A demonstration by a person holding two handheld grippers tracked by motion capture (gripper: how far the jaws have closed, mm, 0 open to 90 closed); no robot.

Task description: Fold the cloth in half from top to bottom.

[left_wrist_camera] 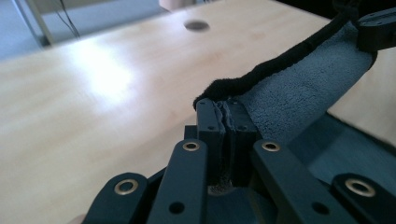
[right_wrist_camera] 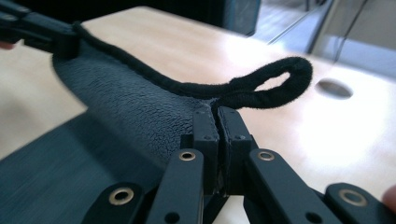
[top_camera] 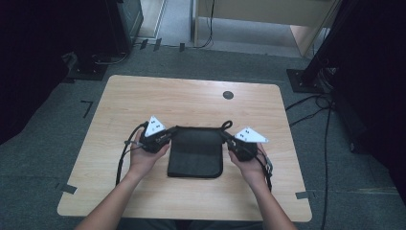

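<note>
A round hole point(top_camera: 228, 95) lies in the surface point(top_camera: 143, 96) well beyond both claws, nothing between. The left claw point(top_camera: 165, 135) and right claw point(top_camera: 229, 140) are each clamped on a far corner of the dark cloth point(top_camera: 196, 153), which spans between them; a loop point(right_wrist_camera: 275, 84) sticks out just past the right claw.

High view overhead; gripper views close, sharing table point(top_camera: 143, 96).

No words, numbers or brand names can be read anywhere. The grey plates on top of the left gripper point(top_camera: 154, 136) and the right gripper point(top_camera: 242, 143) have a few small dark dots on them, but these are not letters.
</note>
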